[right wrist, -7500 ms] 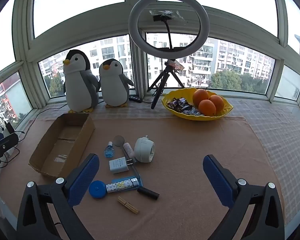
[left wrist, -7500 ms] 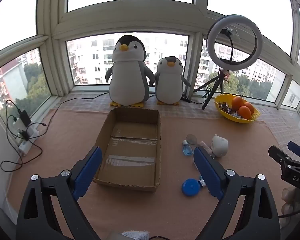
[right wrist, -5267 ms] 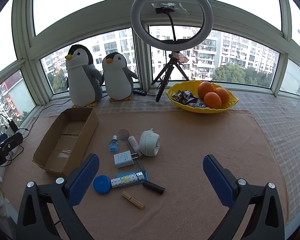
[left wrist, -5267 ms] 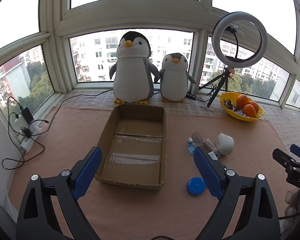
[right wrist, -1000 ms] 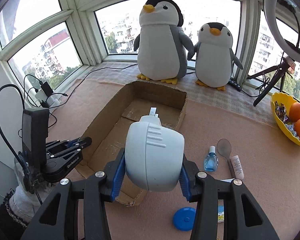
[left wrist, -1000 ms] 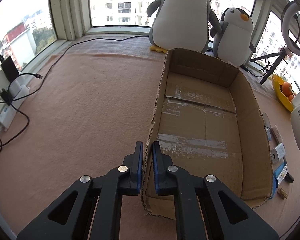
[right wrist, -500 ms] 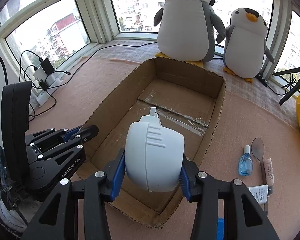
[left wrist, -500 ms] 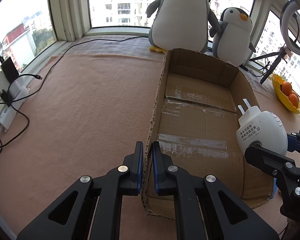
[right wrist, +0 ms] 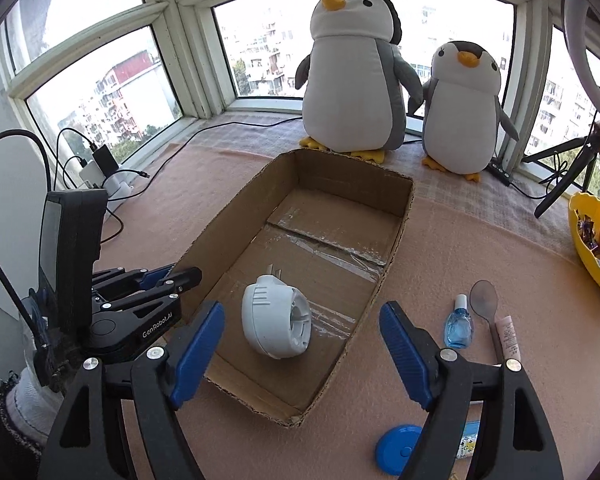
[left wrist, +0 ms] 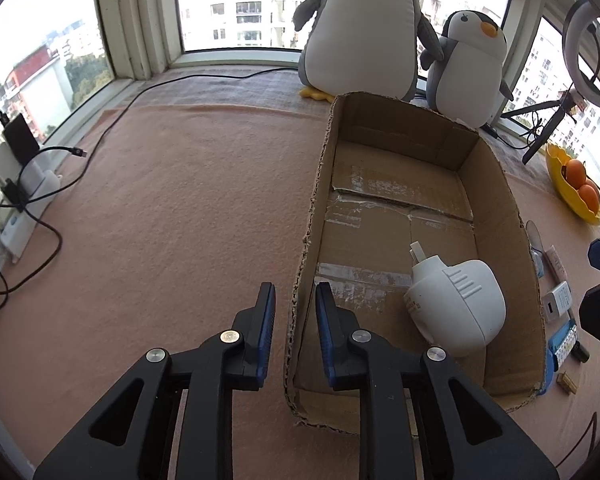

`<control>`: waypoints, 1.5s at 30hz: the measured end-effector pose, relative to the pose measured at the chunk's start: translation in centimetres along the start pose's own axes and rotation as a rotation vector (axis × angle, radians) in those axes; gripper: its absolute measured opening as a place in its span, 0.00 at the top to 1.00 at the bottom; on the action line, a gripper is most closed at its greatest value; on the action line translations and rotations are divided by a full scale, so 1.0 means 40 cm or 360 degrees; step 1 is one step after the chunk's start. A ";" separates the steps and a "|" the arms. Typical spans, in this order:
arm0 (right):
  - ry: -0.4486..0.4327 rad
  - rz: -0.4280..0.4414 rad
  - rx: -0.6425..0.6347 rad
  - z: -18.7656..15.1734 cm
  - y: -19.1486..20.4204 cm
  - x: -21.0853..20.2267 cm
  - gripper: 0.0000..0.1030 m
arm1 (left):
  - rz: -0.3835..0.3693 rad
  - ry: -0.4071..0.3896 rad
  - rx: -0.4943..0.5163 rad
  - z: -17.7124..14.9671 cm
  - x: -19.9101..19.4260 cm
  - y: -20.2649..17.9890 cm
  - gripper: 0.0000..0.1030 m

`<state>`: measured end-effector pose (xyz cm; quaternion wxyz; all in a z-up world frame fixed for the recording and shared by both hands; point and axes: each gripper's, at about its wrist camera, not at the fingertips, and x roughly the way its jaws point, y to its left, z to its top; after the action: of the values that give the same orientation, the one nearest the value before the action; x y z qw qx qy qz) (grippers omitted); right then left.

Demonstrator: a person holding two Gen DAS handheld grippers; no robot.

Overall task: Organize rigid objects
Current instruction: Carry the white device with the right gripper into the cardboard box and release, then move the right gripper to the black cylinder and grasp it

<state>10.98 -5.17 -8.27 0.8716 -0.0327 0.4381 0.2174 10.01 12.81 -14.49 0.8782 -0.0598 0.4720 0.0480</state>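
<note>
Now that the white plug adapter [right wrist: 276, 322] is lying inside the cardboard box [right wrist: 396, 236], one item is sorted.
Both tongs are just opening: right gripper [right wrist: 302, 350] is gaping empty above the box, left gripper [left wrist: 294, 314] is loosening astride its side wall, pads clear.

Blue disc [right wrist: 398, 449] half hidden behind right tool [right wrist: 302, 344]; patterned tube [right wrist: 469, 444] mostly hidden.

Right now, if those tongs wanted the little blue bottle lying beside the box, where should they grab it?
Probably across the wide blue body of the little blue bottle, coming from above. It lies flat on the mat with its white cap pointing away, and the spoon lies close on one side, so one pad must slip between them.
</note>
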 end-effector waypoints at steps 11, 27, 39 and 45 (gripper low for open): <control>-0.0075 -0.0158 0.0148 -0.102 -0.214 -0.143 0.26 | 0.0020 -0.0041 -0.0002 0.006 -0.033 -0.005 0.55; 0.0203 -0.0290 0.0193 -0.309 -0.447 -0.166 0.37 | 0.0004 -0.0046 -0.0005 -0.018 -0.100 -0.026 0.55; 0.0429 -0.0195 0.0039 -0.334 -0.459 -0.053 0.53 | 0.0013 -0.0044 -0.0058 -0.045 -0.141 -0.024 0.55; 0.0477 -0.0174 -0.0040 -0.328 -0.449 -0.023 0.56 | 0.0028 -0.0048 -0.0091 -0.056 -0.152 -0.019 0.55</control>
<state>7.99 -24.98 -17.99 0.8066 -0.0995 0.5581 0.1676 4.94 11.55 -10.59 0.8827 -0.0801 0.4577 0.0702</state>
